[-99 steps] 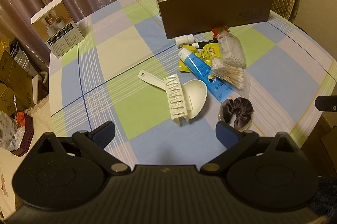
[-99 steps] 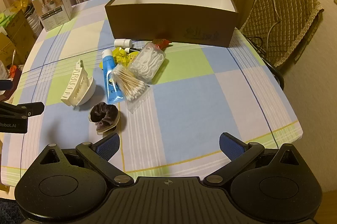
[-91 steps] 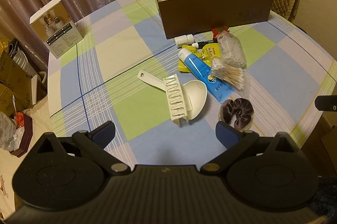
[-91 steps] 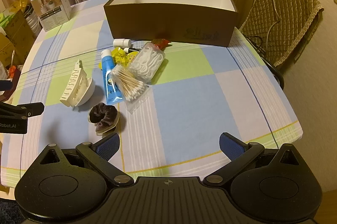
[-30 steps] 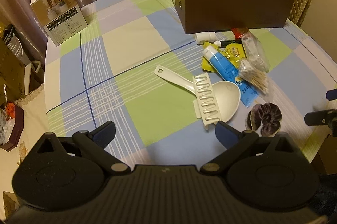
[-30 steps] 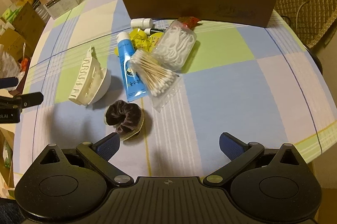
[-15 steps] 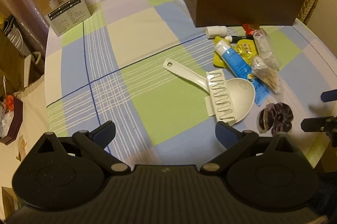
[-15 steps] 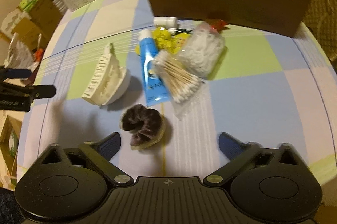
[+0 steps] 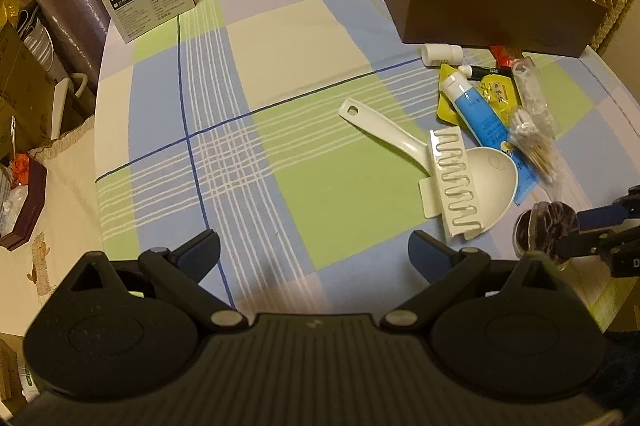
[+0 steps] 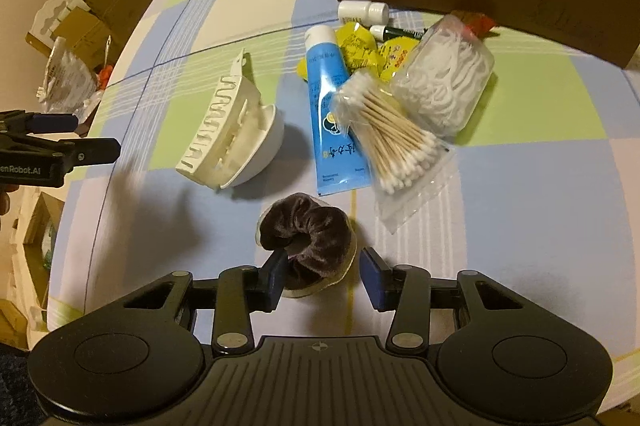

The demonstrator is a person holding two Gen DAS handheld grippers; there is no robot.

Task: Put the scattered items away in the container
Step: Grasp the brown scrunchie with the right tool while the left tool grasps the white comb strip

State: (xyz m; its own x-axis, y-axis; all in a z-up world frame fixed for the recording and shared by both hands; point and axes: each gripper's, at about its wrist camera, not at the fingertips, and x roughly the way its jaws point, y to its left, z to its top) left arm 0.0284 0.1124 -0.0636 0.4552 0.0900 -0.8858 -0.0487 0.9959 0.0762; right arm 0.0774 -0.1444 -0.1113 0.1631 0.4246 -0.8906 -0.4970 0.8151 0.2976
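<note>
Moved: my right tongs [image 10: 323, 280] dropped over the brown velvet scrunchie [image 10: 306, 232], now closing around it.
Left tongs [image 9: 314, 252]: spread wide, empty, above the tabletop [image 9: 288, 42].

The right gripper [image 10: 324, 280] points steeply down at the table, its two blue-padded jaws closing, with a dark velvet scrunchie [image 10: 308, 230] between them (the left pad looks to be touching it, the right pad still stands clear). The left gripper [image 9: 314, 252] also tilts steeply downward, its jaws spread wide with nothing between them.
</note>
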